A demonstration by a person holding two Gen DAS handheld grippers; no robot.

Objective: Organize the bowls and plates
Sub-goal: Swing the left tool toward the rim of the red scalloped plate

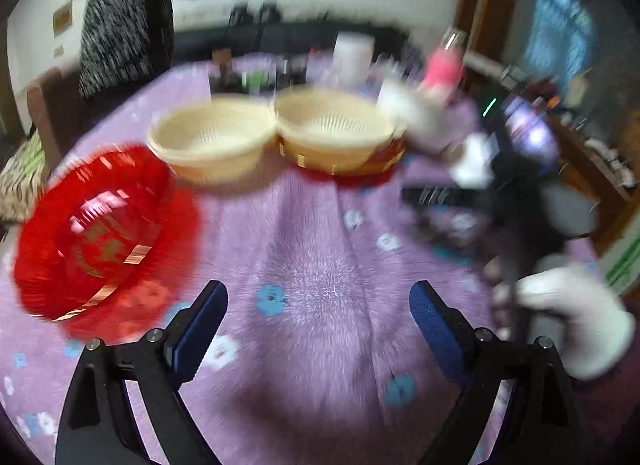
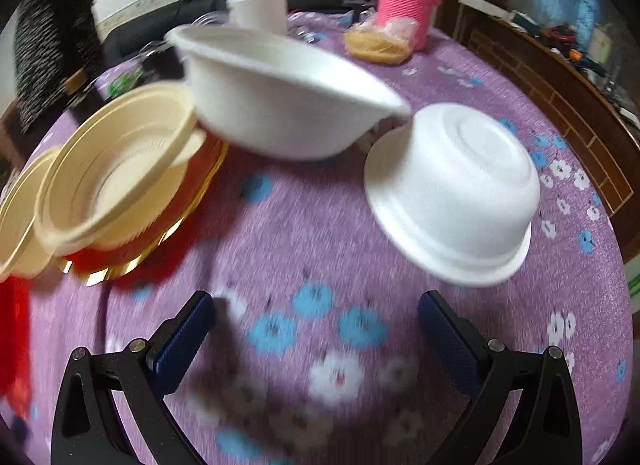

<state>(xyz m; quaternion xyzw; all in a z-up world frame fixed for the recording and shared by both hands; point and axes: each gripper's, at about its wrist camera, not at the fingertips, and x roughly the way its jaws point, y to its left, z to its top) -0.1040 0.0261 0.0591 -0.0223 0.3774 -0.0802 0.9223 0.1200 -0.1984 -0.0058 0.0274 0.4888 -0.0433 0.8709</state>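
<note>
Plates and bowls are seen spread over a desk [image 2: 400, 225] covered in purple flowered cloth, midway through being sorted. The left gripper [image 1: 318, 325] is held above bare cloth, jaws apart and empty, with a red plate [image 1: 104, 233] to its left. Two cream strainer bowls [image 1: 276, 133] are set side by side beyond, the right one stacked on a red, gold-rimmed plate [image 2: 160, 241], apparently to group like with like. The right gripper [image 2: 316, 329], jaws likewise apart and empty, is pointed toward an upturned white bowl [image 2: 456, 193]; another white bowl [image 2: 280, 101] is seen tilted behind it.
</note>
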